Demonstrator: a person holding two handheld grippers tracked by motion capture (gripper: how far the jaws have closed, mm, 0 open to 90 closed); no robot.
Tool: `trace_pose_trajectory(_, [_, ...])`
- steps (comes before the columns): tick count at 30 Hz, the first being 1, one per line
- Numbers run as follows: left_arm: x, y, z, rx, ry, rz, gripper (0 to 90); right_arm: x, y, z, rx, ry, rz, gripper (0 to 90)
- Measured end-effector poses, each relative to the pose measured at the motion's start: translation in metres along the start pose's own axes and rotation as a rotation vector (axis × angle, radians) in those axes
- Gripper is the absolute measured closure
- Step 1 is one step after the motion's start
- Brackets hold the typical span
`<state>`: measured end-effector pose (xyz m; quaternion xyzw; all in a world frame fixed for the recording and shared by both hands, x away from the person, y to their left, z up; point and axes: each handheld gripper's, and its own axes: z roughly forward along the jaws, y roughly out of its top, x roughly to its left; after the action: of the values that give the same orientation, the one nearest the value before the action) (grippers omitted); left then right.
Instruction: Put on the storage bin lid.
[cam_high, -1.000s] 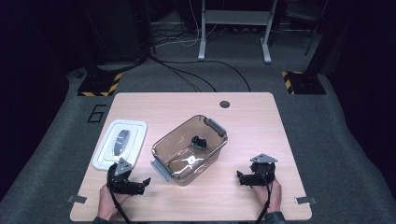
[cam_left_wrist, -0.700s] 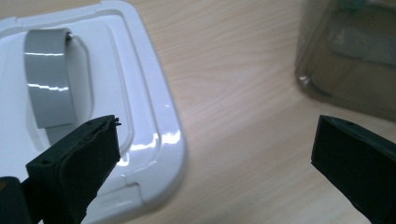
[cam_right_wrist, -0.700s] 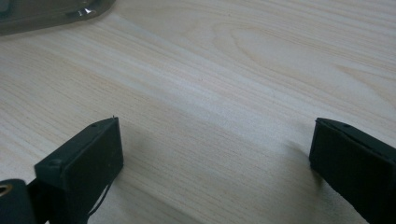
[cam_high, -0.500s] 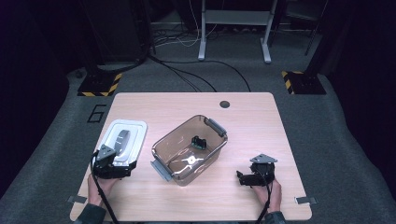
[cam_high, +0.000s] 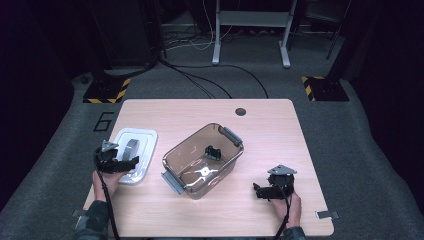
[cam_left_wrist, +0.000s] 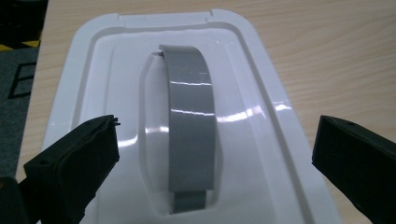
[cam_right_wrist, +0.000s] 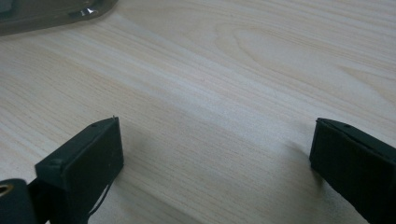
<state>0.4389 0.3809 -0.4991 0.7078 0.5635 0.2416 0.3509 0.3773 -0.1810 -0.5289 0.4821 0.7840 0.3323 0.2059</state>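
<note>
A white lid (cam_left_wrist: 187, 116) with a grey handle (cam_left_wrist: 189, 126) lay at nine o'clock on the counter (cam_high: 270, 130), beside a clear box (cam_high: 202, 160) at center. The left hand-held gripper (cam_high: 117, 162) hung over the lid, jaws spread; the right hand-held gripper (cam_high: 267, 190), also spread, sat at four o'clock.

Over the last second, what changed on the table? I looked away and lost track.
The left gripper moved from beside the clear bin leftward to the white lid; its open jaws now flank the grey handle, nothing gripped yet. The right gripper, bin, lid and small black item inside the bin stayed put.
</note>
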Motion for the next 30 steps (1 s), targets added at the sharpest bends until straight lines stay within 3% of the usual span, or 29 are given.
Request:
trace_pose_trajectory(3, [0.003, 0.002, 0.008, 0.006, 0.006, -0.010, 1.8, 0.000, 0.000, 0.000, 0.001, 0.001, 0.000, 2.0])
trace_pose_trajectory(5, [0.004, 0.005, 0.011, 0.008, 0.007, -0.011, 9.9, 0.000, 0.000, 0.000, 0.001, -0.001, -0.001, 1.9])
trace_pose_trajectory(9, [0.005, 0.007, 0.018, 0.010, 0.048, 0.003, 30.9, 0.000, 0.000, 0.000, 0.000, 0.000, -0.001, 2.1])
trace_pose_trajectory(15, [0.007, 0.005, 0.026, -0.004, 0.072, -0.001, 43.7, 0.000, 0.000, 0.000, -0.001, -0.001, -0.002, 2.2])
trace_pose_trajectory(22, [0.004, 0.006, 0.028, -0.038, 0.079, 0.032, 63.6, 0.000, 0.000, 0.000, -0.002, -0.002, -0.001, 2.3])
trace_pose_trajectory(30, [0.004, 0.007, 0.023, -0.050, 0.068, 0.033, 66.6, 0.000, 0.000, 0.000, -0.002, 0.000, 0.000, 2.5])
